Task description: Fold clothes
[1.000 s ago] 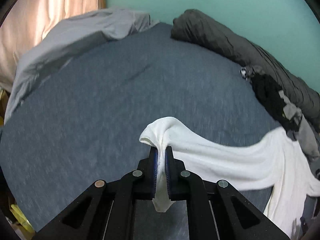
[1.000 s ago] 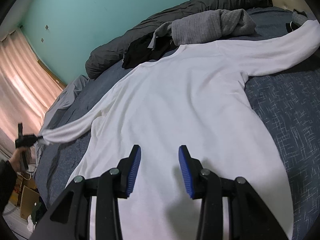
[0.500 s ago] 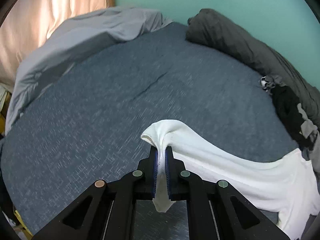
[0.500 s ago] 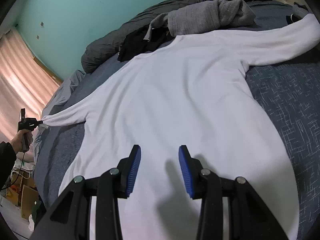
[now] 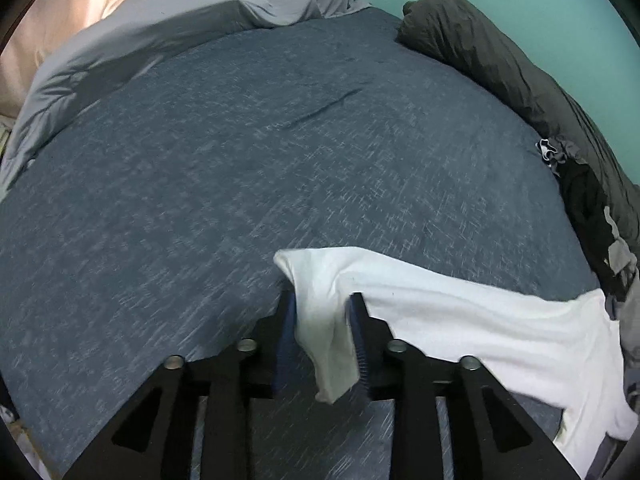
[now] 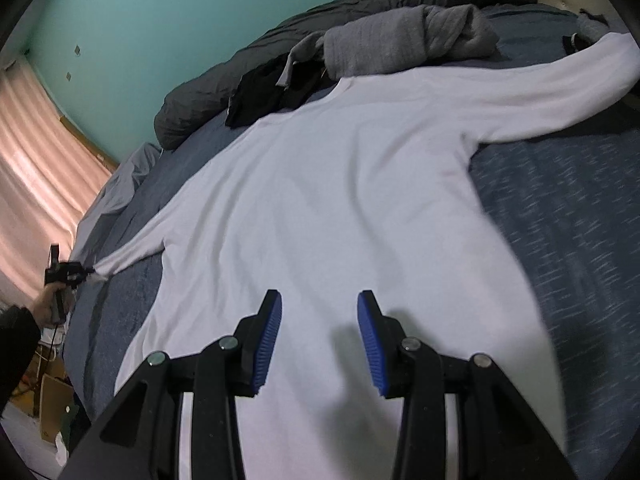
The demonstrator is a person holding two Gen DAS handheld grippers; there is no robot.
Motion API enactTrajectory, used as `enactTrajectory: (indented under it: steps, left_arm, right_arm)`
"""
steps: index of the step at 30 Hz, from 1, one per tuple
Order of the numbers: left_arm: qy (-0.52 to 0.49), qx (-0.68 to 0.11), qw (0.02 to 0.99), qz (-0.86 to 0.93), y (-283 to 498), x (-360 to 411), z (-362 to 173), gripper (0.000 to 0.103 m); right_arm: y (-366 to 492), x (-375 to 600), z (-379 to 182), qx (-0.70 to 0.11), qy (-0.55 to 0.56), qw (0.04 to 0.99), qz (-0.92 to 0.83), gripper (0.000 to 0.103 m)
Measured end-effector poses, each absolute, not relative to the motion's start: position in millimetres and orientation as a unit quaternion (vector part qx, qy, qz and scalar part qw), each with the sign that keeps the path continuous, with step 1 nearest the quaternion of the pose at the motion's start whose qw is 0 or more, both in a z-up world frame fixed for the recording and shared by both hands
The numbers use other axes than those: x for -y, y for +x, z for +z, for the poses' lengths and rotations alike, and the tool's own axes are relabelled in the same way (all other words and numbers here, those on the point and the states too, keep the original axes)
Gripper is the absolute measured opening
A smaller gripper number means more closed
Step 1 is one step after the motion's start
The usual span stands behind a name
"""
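White long-sleeved shirt lies flat on the blue bedspread, both sleeves stretched outward. Cuff of one sleeve hangs loose between the parted fingers of the left gripper: jaws released, cloth draped against the right finger. Right gripper hovers over the shirt's lower body, spread wide, holding nothing. Grey garment and black garment are piled just beyond the collar, with a dark rolled duvet behind against the teal wall.
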State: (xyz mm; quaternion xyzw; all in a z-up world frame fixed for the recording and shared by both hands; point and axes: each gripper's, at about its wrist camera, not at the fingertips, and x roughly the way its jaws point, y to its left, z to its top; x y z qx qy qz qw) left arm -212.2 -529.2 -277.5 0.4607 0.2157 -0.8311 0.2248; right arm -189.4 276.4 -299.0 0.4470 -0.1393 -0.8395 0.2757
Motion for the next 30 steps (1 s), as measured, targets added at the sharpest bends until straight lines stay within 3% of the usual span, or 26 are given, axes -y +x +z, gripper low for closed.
enactTrajectory:
  steps: [2, 5, 17, 30]
  left_arm:
    - [0.463, -0.216, 0.225, -0.829, -197, 529, -270, 0.044]
    - [0.478, -0.198, 0.194, -0.834, -187, 514, -264, 0.044]
    - [0.526, -0.125, -0.012, -0.841, -210, 343, -272, 0.044]
    - [0.534, -0.078, -0.100, -0.836, -283, 226, -288, 0.048]
  right_arm:
    - [-190, -289, -291, 0.144, 0.448, 0.272, -0.840, 0.044]
    - [-191, -308, -280, 0.148, 0.449, 0.267, -0.840, 0.050]
    - [-212, -358, -275, 0.098, 0.486, 0.229, -0.838, 0.050]
    - [-283, -344, -269, 0.046, 0.472, 0.239, -0.847, 0.050]
